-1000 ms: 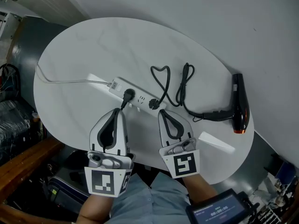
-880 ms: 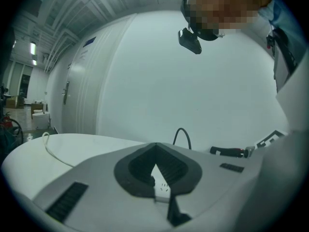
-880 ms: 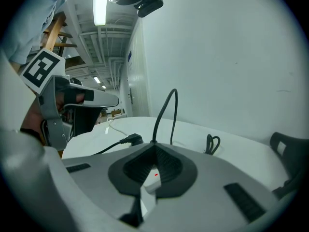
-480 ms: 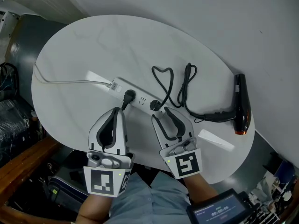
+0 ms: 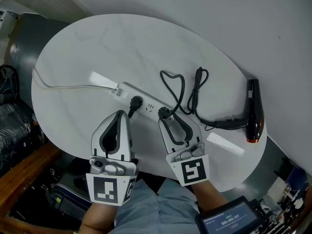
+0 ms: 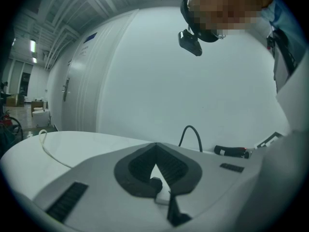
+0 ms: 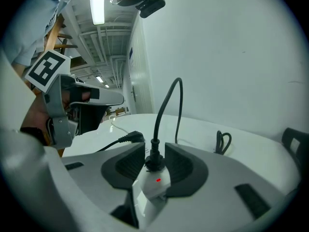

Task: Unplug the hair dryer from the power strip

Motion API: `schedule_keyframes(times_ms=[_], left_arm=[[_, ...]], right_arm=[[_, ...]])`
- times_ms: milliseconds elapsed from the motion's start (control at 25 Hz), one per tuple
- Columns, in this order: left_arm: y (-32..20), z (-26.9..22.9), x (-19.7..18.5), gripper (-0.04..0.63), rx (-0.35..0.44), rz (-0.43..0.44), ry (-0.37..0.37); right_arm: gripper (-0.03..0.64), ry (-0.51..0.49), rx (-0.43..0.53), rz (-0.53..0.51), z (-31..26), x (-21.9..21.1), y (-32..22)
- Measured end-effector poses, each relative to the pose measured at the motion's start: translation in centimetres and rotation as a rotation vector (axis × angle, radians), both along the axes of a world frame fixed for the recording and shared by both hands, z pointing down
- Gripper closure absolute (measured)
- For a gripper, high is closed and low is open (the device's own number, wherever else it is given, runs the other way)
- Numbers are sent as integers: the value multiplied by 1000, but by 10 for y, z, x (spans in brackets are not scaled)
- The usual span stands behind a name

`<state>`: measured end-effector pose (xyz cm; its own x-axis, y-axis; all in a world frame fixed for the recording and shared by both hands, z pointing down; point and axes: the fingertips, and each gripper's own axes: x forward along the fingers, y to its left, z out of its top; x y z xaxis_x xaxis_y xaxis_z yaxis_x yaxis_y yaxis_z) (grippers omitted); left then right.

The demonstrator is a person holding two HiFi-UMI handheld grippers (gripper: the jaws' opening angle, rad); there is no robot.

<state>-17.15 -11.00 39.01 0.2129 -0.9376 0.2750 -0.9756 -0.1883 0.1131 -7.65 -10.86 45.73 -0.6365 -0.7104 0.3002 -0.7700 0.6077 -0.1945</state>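
Head view: the glossy black hair dryer (image 5: pixel 254 112) lies well right of the right gripper (image 5: pixel 173 120). Left gripper view: the left gripper (image 6: pixel 155 146) presses its ribbed pads together at the tips. Right gripper view: just-opened jaws straddle the round black plug (image 7: pixel 153 162) in the white power strip (image 7: pixel 149 190).

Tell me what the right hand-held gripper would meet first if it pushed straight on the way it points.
The black plug seated in the power strip. It already stands between the right hand-held gripper's jaws, which have just been opening and are not pressing it, though exact depth is unclear.
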Motion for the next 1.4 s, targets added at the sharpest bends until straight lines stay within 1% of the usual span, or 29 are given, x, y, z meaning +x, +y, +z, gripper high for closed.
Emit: schedule_keyframes(times_ms=[360, 760, 1400], left_arm=[[-6, 4, -9, 598, -11, -5, 3], [-10, 7, -15, 598, -20, -1, 3], [-9, 4, -16, 598, -13, 2, -3]], right_arm=[[508, 5, -9, -6, 3, -8, -6], [547, 21, -11, 16, 7, -9, -10], [549, 40, -7, 25, 8, -9, -9]])
